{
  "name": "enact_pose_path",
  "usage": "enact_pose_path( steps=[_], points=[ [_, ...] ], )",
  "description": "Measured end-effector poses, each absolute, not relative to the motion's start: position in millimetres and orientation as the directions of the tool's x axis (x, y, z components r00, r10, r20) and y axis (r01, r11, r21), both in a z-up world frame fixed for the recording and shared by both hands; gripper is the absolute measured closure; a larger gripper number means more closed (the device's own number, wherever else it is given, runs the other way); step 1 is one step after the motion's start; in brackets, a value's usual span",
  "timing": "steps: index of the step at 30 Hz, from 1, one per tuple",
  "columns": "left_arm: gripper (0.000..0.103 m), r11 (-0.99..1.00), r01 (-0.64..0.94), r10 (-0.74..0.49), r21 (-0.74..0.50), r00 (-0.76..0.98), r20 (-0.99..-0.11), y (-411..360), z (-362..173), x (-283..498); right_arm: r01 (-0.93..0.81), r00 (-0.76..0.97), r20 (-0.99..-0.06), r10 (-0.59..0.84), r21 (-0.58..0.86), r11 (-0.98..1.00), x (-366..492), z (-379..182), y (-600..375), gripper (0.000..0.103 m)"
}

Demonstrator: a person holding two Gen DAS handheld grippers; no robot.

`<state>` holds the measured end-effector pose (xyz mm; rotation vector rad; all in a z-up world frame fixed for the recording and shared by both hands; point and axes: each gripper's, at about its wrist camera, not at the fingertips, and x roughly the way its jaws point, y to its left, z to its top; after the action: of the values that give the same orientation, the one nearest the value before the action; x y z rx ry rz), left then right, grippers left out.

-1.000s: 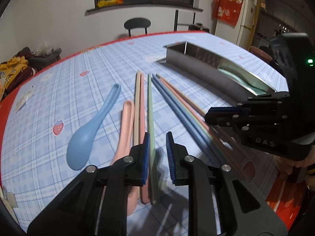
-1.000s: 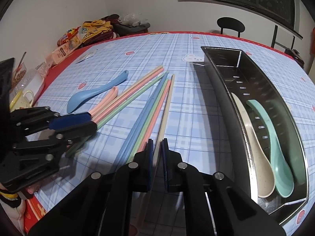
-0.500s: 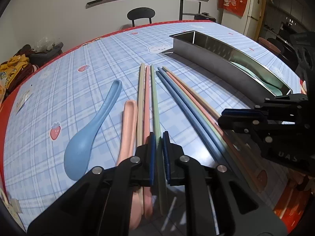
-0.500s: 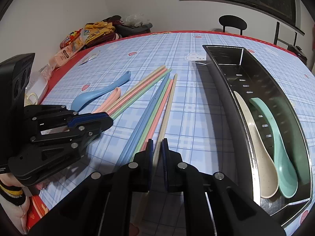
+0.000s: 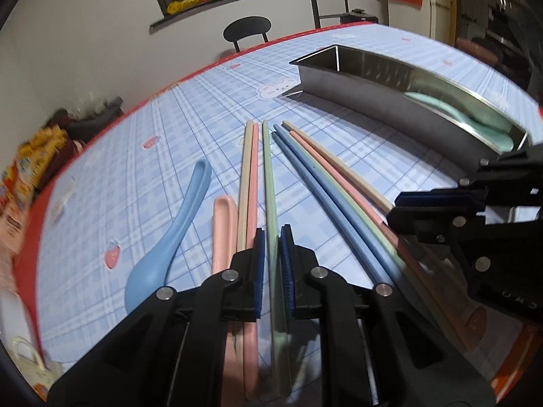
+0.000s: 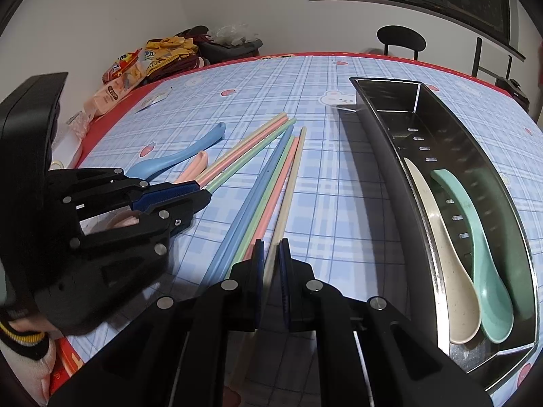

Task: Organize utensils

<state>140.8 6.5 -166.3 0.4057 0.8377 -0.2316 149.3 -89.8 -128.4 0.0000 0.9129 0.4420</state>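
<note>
Several pastel chopsticks lie side by side on the blue checked tablecloth. My left gripper [image 5: 271, 234] is shut on the near end of a green chopstick [image 5: 268, 176]. My right gripper [image 6: 270, 246] is shut on the near end of a beige chopstick [image 6: 292, 183]. A blue spoon [image 5: 169, 237] and a pink spoon [image 5: 222, 230] lie left of the chopsticks. The long metal tray [image 6: 383, 156] on the right holds a beige spoon [image 6: 441, 254] and a mint spoon [image 6: 475, 254]. Each view shows the other gripper: left gripper [image 6: 200, 193], right gripper [image 5: 397, 203].
Snack packets and clothes [image 6: 135, 71] are piled at the table's far left edge. A black chair [image 6: 400, 39] stands behind the table. The red table border [image 5: 44, 203] runs along the left side. A sleeve cuff [image 6: 20, 339] shows at the lower left.
My left gripper's jaws have narrowed onto the green chopstick, and the left hand has shifted and rolled a little. The right gripper has kept still on the beige chopstick.
</note>
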Motion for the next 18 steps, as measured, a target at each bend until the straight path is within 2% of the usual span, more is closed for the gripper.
enact_pose_path(
  steps=[6, 14, 18],
  points=[
    [0.093, 0.882, 0.358, -0.009, 0.308, 0.665, -0.746, 0, -168, 138, -0.373, 0.523, -0.765, 0.377, 0.192, 0.908, 151, -129, -90, 0.093],
    [0.093, 0.902, 0.365, -0.069, 0.231, 0.650, -0.757, 9, -164, 138, -0.357, 0.532, -0.756, 0.382, 0.209, 0.911, 148, -129, -93, 0.095],
    [0.093, 0.901, 0.383, -0.122, 0.204, 0.674, -0.729, 12, -156, 128, -0.333, 0.559, -0.744, 0.367, 0.204, 0.921, 145, -127, -98, 0.096]
  ],
)
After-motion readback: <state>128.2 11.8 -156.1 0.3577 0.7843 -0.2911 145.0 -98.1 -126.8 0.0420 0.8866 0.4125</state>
